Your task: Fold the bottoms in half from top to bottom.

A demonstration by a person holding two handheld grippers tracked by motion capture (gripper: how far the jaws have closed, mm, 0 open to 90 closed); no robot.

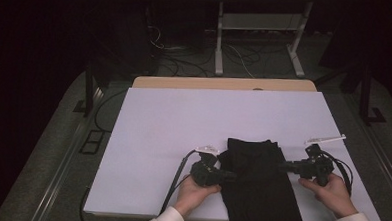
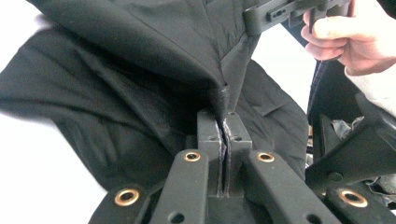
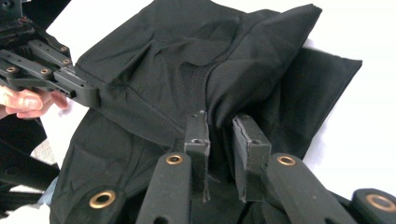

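Observation:
A black garment (image 1: 260, 188) lies folded on the white table (image 1: 183, 120), near the front edge and right of centre. My left gripper (image 1: 229, 175) comes at its left side; in the left gripper view it (image 2: 223, 123) is shut on a raised fold of the black cloth (image 2: 140, 70). My right gripper (image 1: 282, 167) meets the garment's right side. In the right gripper view its jaws (image 3: 222, 133) stand apart with a fold of the cloth (image 3: 187, 60) lying loosely between them. The left gripper (image 3: 88, 93) shows there pinching the opposite edge.
The table's front edge runs just below both hands, and the garment hangs over it. A wooden strip (image 1: 225, 84) borders the far side. Beyond it stand a white frame (image 1: 259, 38) and cables (image 1: 186, 60) on the floor. Bare white surface stretches behind and left of the garment.

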